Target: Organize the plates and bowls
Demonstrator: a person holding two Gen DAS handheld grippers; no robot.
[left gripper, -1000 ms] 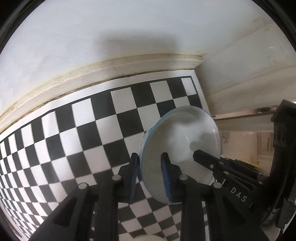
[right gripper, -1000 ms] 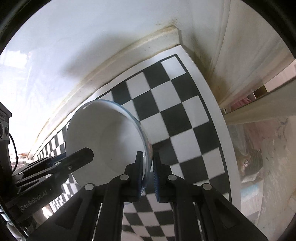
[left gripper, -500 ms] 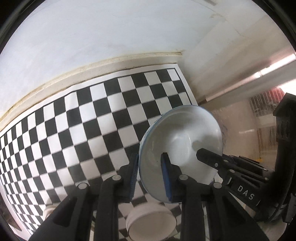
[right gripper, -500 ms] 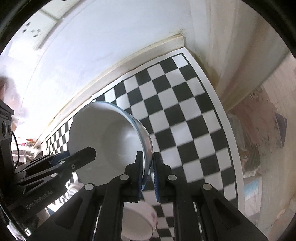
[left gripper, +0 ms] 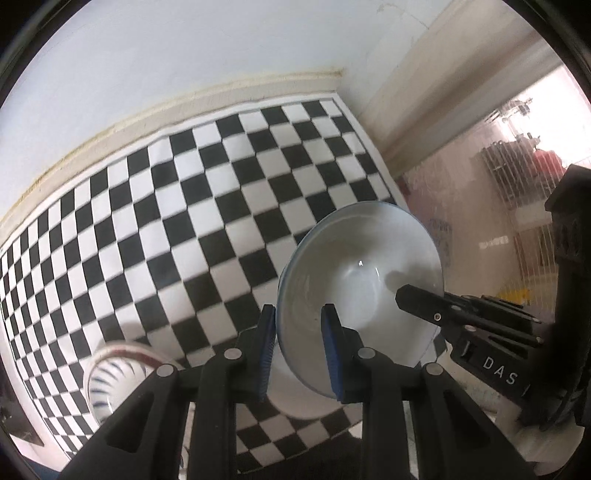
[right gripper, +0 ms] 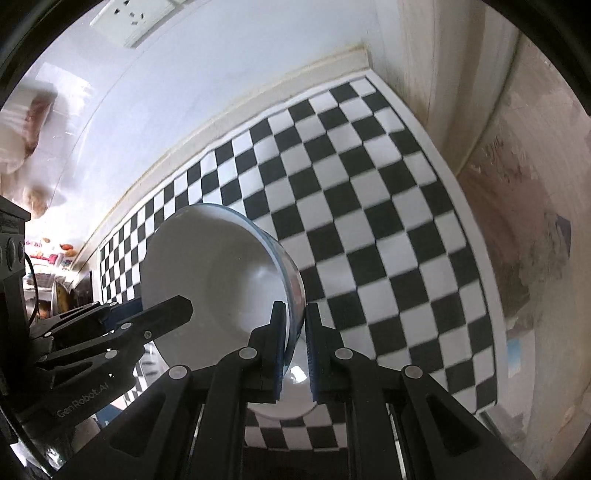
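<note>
A white bowl with a blue rim (left gripper: 365, 284) hangs in the air above the checkered mat, tilted on its side. My left gripper (left gripper: 299, 332) is shut on its near rim. My right gripper (right gripper: 295, 325) is shut on the opposite rim of the same bowl (right gripper: 218, 280). In the left wrist view the right gripper's fingers (left gripper: 436, 306) reach in from the right. In the right wrist view the left gripper's fingers (right gripper: 155, 317) reach in from the left. A white bowl with blue stripes inside (left gripper: 114, 380) stands on the mat at lower left. Another white bowl (right gripper: 295, 391) lies below the held one.
The black and white checkered mat (left gripper: 184, 221) covers the counter up to a pale wall (left gripper: 147, 55). A side wall (right gripper: 424, 55) closes the right end. A wall socket (right gripper: 140, 18) sits high on the back wall.
Both grippers have risen with the bowl between them, so more of the mat shows. The striped bowl and the white bowl beneath have come into view.
</note>
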